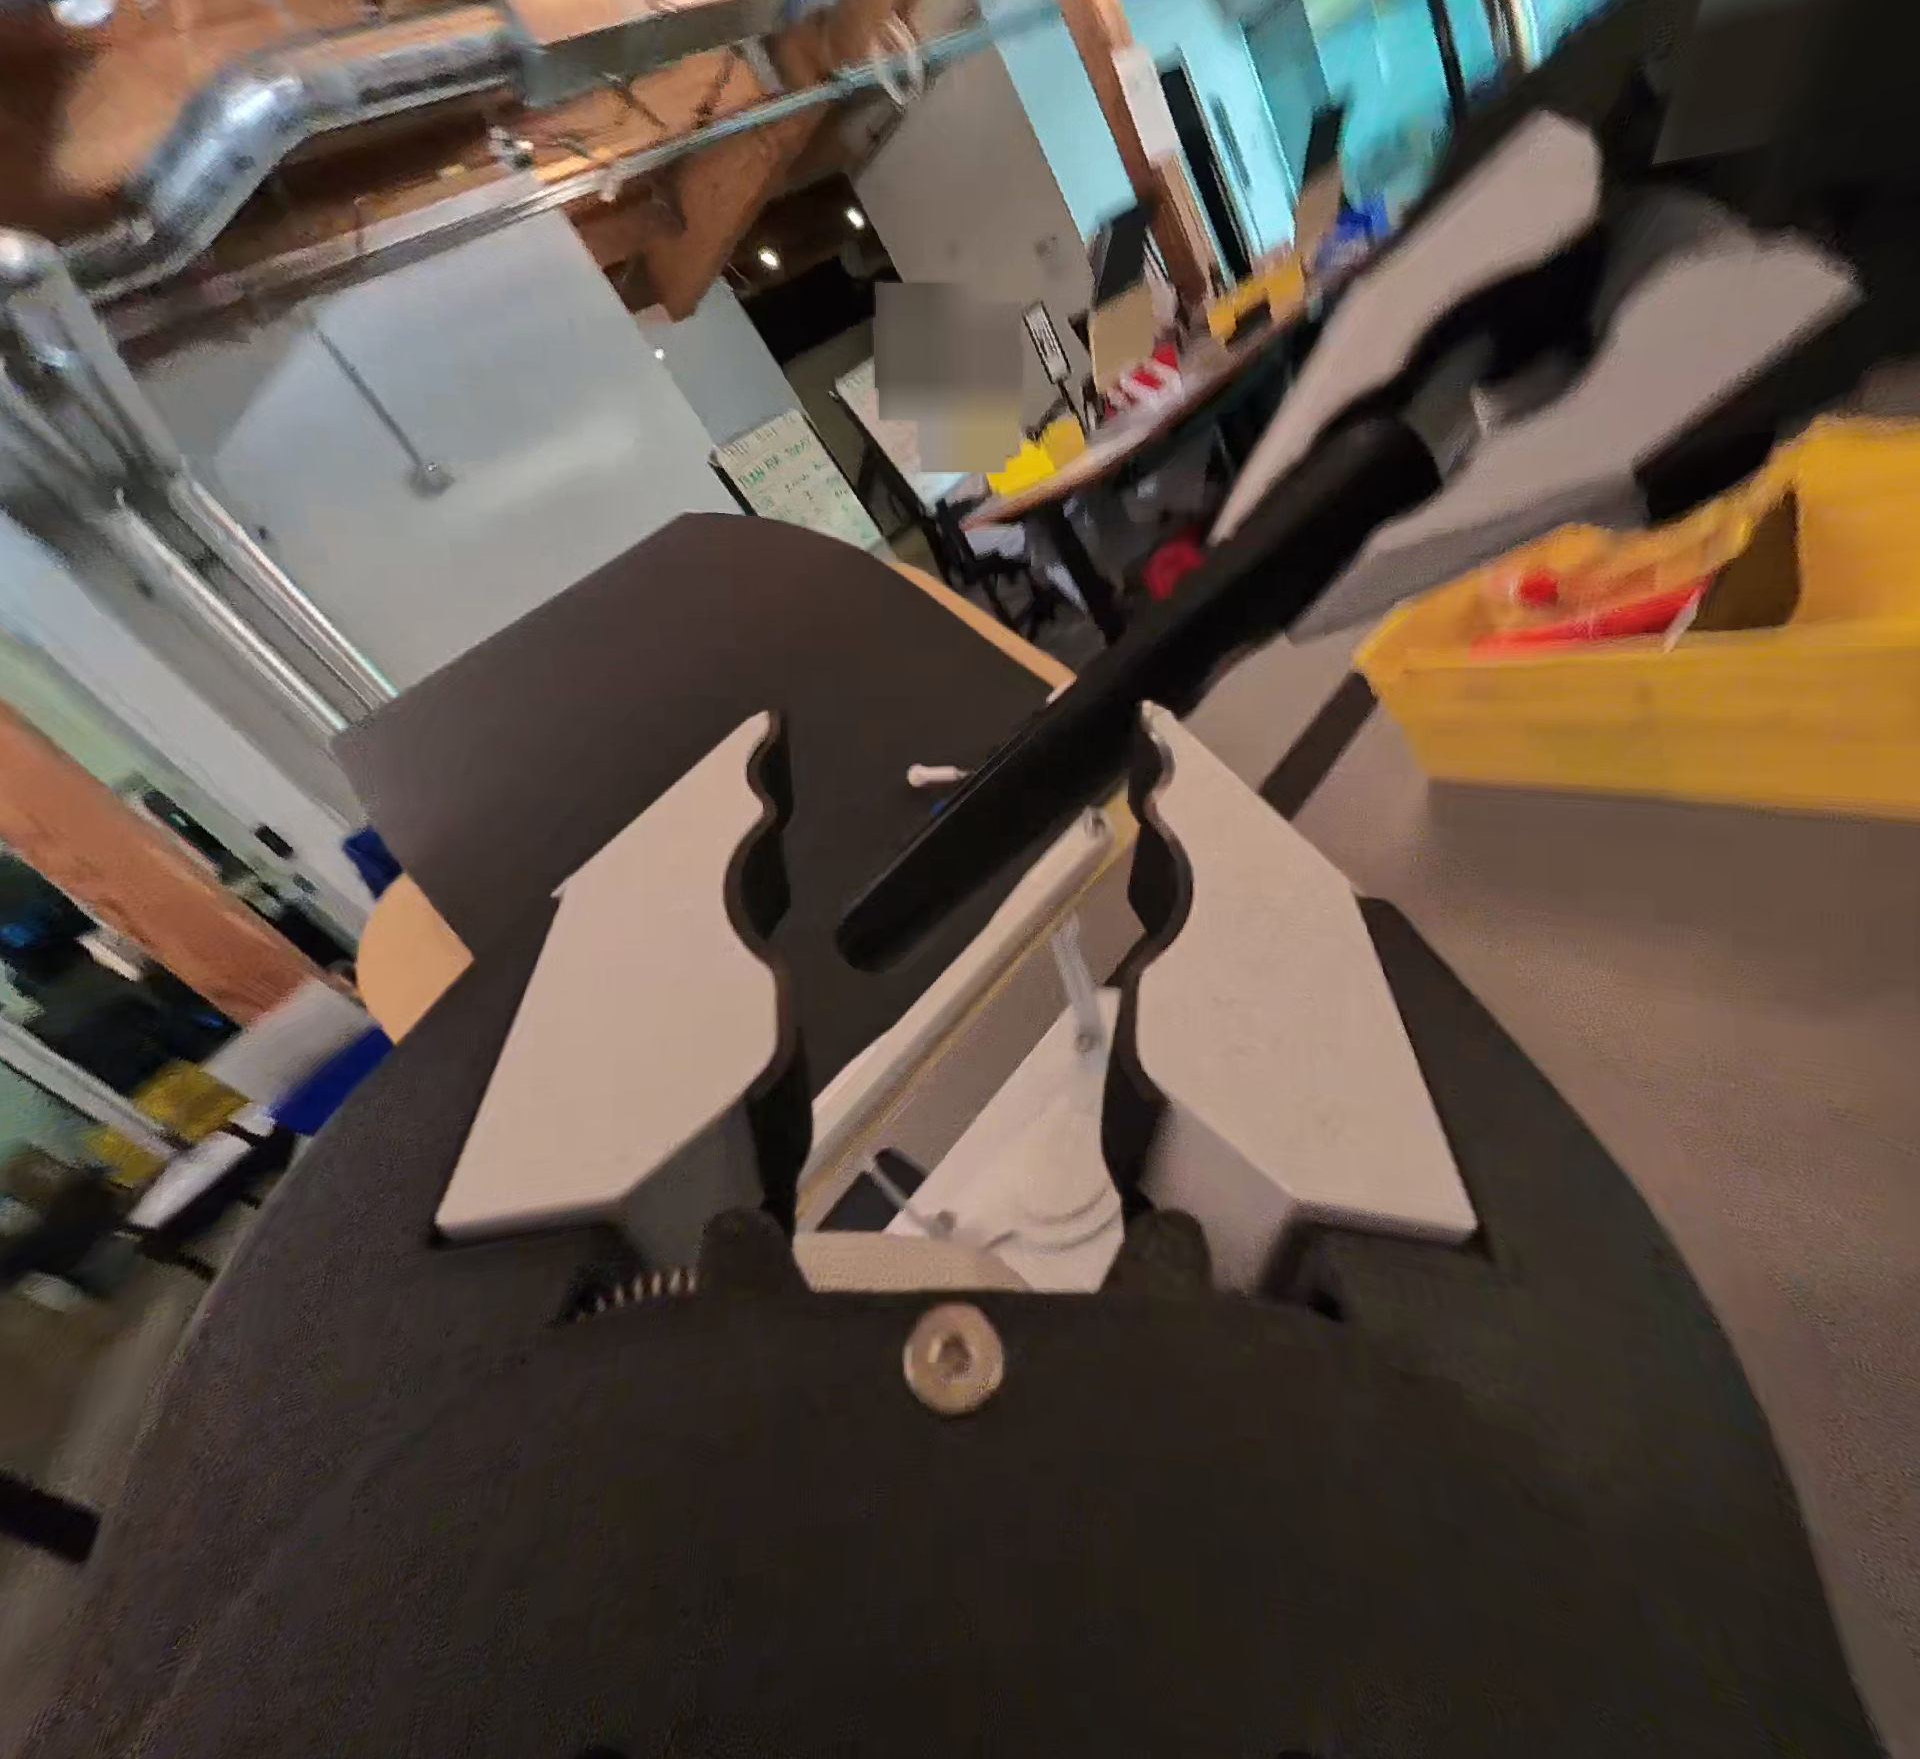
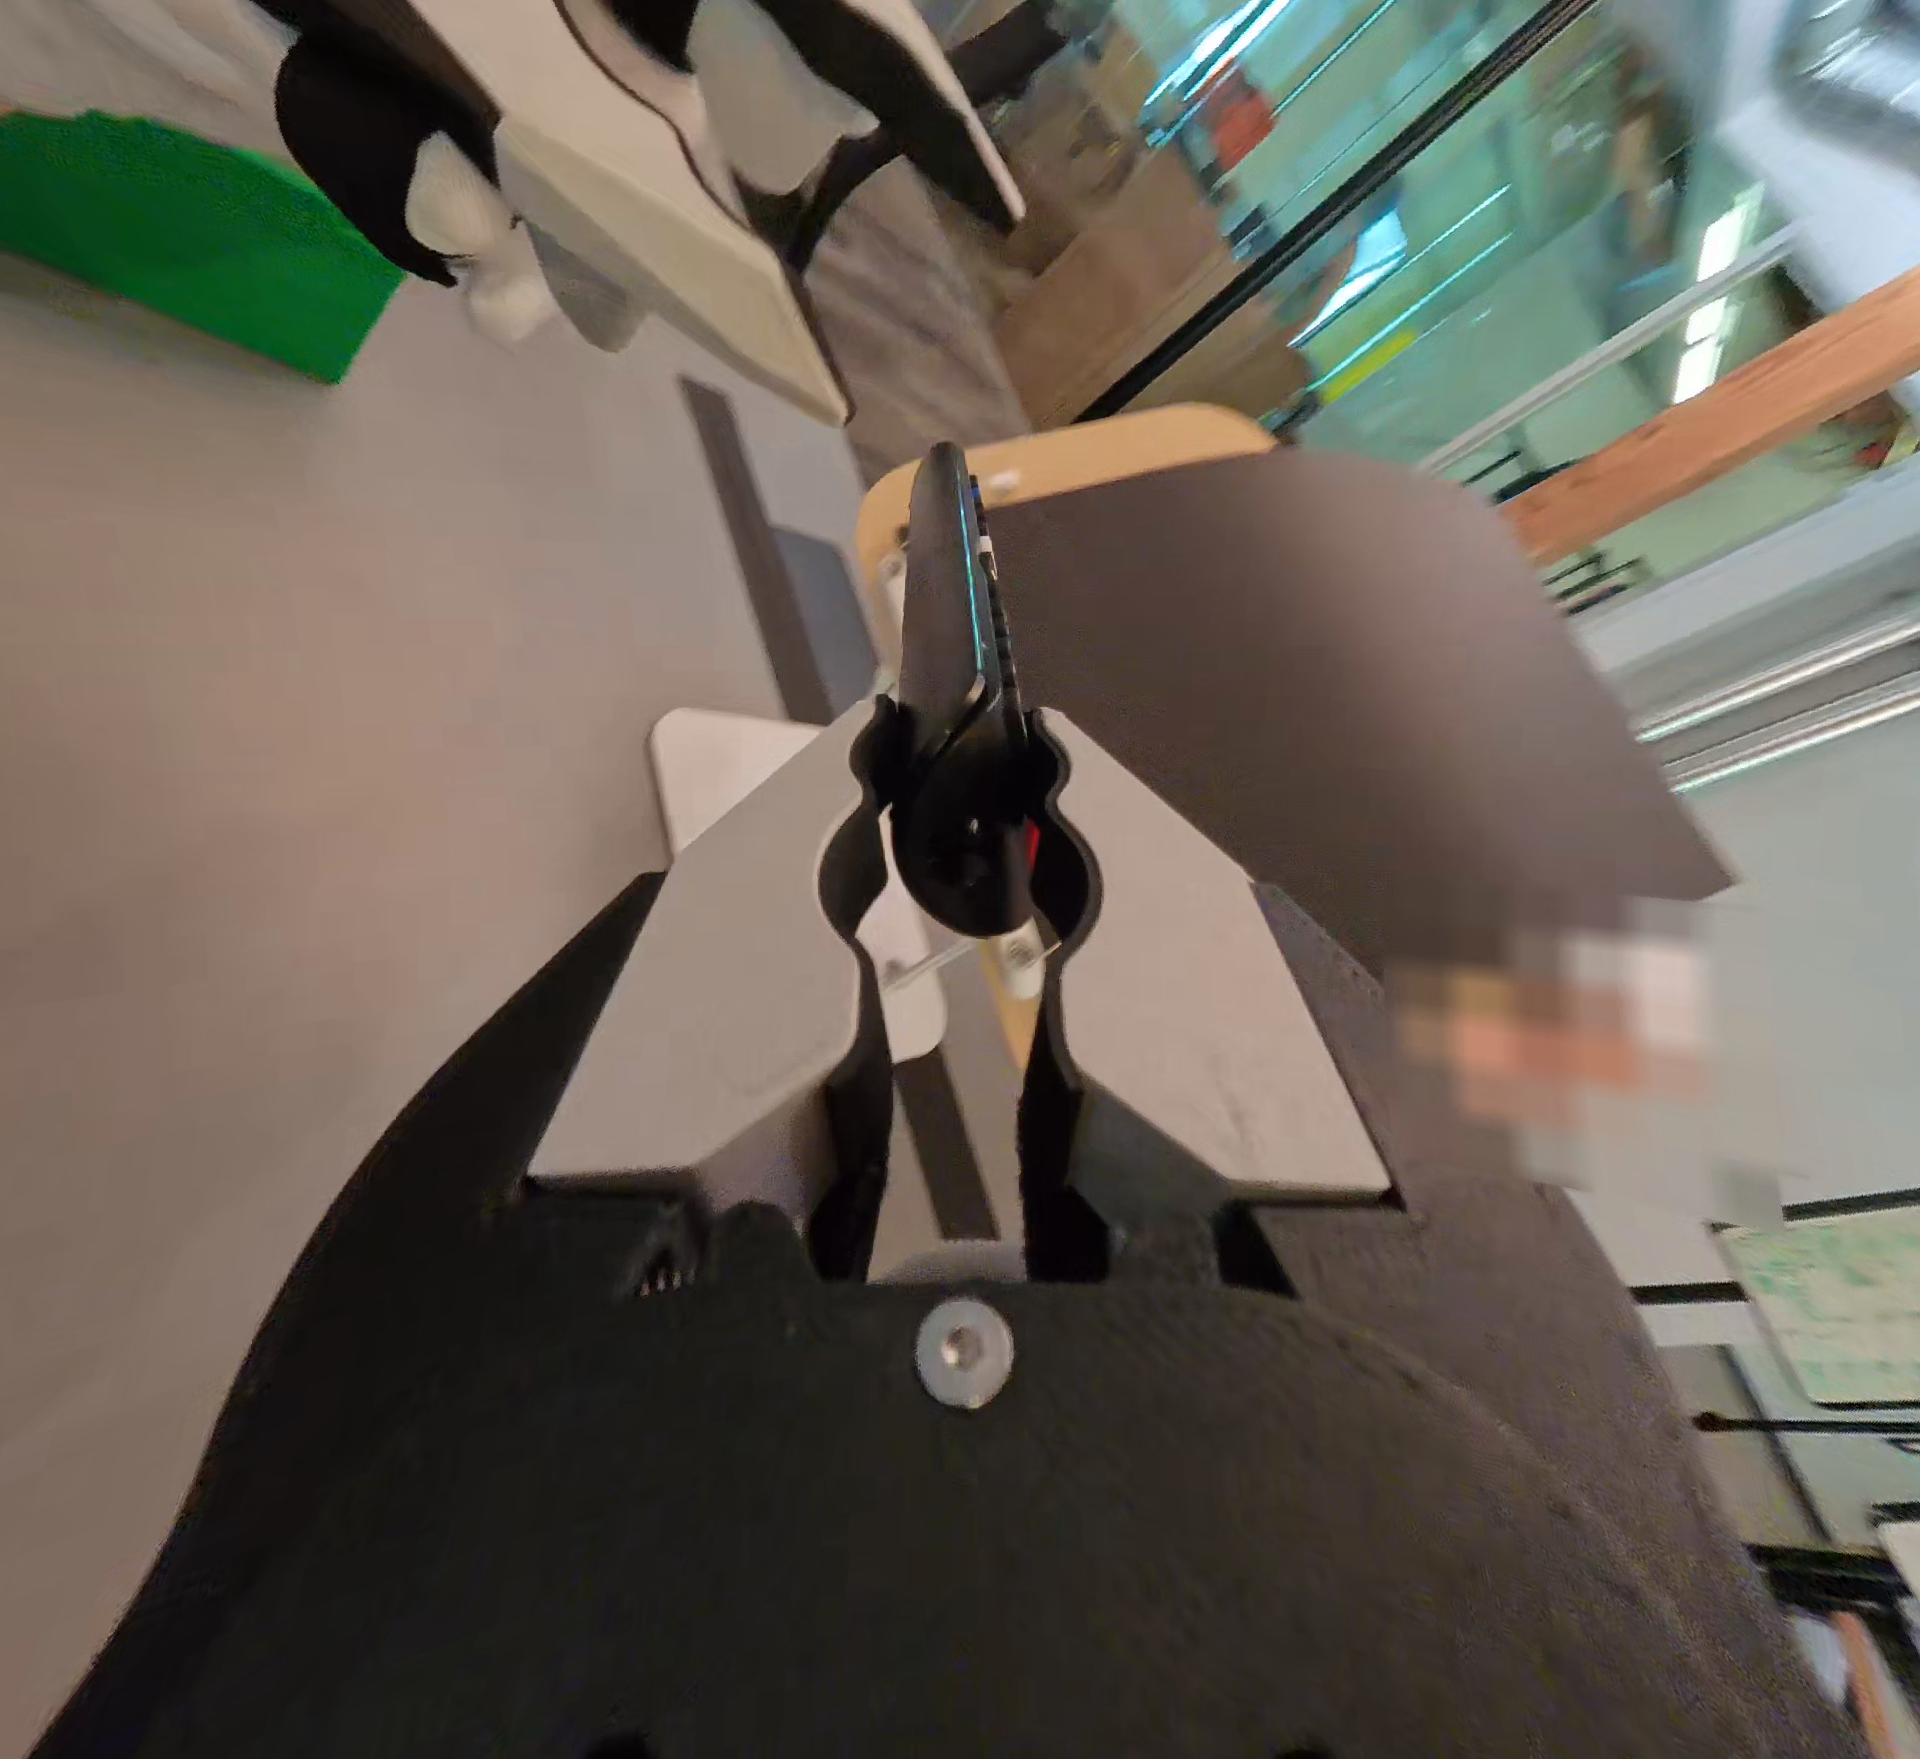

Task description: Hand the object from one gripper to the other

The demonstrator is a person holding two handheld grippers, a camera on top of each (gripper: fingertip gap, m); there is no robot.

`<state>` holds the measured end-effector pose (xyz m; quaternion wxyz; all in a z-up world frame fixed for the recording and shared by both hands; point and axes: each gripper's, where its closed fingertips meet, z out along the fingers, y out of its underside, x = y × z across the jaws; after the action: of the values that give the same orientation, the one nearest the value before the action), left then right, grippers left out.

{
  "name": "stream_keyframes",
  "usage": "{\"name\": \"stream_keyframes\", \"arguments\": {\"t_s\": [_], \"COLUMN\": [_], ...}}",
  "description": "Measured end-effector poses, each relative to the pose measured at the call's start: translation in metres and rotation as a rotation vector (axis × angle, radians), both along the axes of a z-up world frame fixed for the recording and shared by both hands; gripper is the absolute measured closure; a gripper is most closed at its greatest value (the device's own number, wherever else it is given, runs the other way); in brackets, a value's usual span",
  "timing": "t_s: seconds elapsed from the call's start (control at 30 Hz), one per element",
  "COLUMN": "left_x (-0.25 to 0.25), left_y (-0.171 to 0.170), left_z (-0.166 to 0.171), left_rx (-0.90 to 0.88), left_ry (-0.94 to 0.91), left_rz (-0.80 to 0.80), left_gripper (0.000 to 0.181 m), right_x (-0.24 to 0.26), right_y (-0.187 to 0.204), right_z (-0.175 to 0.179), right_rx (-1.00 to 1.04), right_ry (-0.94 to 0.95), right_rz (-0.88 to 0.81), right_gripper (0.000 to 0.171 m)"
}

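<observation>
- Right gripper was clamped on a slim black object, which stuck out forward past its fingertips.
- Left gripper had jaws spread apart, holding nothing; the object's free end lay between its fingers.
- Yellow bin sat on the grey table.

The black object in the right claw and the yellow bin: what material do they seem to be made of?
The black object looks like hard plastic, smooth and semi-glossy: a bright highlight runs along its edge. The yellow bin also looks like moulded plastic, matte, with thick uniform-coloured walls. Motion blur leaves both uncertain.
</observation>
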<state>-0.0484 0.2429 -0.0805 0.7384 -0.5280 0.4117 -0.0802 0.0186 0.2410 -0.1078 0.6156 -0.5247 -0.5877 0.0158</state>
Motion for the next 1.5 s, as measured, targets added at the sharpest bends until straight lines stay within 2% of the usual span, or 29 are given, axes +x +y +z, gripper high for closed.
{"name": "stream_keyframes", "arguments": {"t_s": [0.13,0.3,0.43,0.6,0.67,0.73,0.83,0.93,1.0,1.07,1.2,1.33,1.4,1.47,1.5], "left_x": [0.029,0.044,0.052,0.059,0.064,0.065,0.062,0.049,0.039,0.025,-0.014,-0.058,-0.076,-0.088,-0.091], "left_y": [0.0,0.011,0.012,0.018,0.015,0.017,0.024,0.034,0.038,0.042,0.046,0.058,0.063,0.069,0.069], "left_z": [-0.043,-0.086,-0.111,-0.136,-0.146,-0.15,-0.142,-0.129,-0.113,-0.092,-0.057,-0.046,-0.042,-0.046,-0.047], "left_rx": [0.07,0.058,0.019,-0.03,-0.055,-0.089,-0.153,-0.266,-0.371,-0.497,-0.747,-0.926,-0.967,-1.0,-1.016], "left_ry": [0.291,0.475,0.566,0.618,0.632,0.62,0.512,0.357,0.186,-0.038,-0.457,-0.757,-0.868,-0.899,-0.918], "left_rz": [0.006,0.028,0.006,-0.004,-0.035,-0.046,-0.038,-0.027,-0.05,-0.1,-0.274,-0.37,-0.409,-0.39,-0.398], "left_gripper": [0.115,0.124,0.137,0.138,0.155,0.159,0.159,0.16,0.16,0.16,0.16,0.159,0.159,0.159,0.159], "right_x": [0.01,0.004,0.005,-0.002,-0.009,-0.01,-0.016,-0.023,-0.024,-0.027,-0.056,-0.096,-0.118,-0.139,-0.144], "right_y": [-0.001,-0.012,-0.015,-0.025,-0.028,-0.027,-0.018,-0.005,-0.005,-0.005,-0.006,0.008,0.011,0.007,0.011], "right_z": [-0.023,-0.042,-0.056,-0.075,-0.077,-0.079,-0.066,-0.028,-0.011,-0.004,-0.014,-0.045,-0.052,-0.064,-0.058], "right_rx": [-0.112,-0.181,-0.181,-0.186,-0.179,-0.165,-0.074,0.106,0.158,0.222,0.293,0.419,0.514,0.565,0.635], "right_ry": [-0.078,-0.159,-0.272,-0.419,-0.436,-0.463,-0.419,-0.273,-0.205,-0.183,-0.191,-0.312,-0.315,-0.31,-0.277], "right_rz": [-0.008,0.036,0.004,0.004,0.019,0.006,-0.02,-0.082,-0.087,-0.067,0.023,0.038,0.046,0.088,0.053], "right_gripper": [0.15,0.15,0.15,0.15,0.15,0.15,0.145,0.108,0.098,0.099,0.093,0.082,0.082,0.087,0.09]}}
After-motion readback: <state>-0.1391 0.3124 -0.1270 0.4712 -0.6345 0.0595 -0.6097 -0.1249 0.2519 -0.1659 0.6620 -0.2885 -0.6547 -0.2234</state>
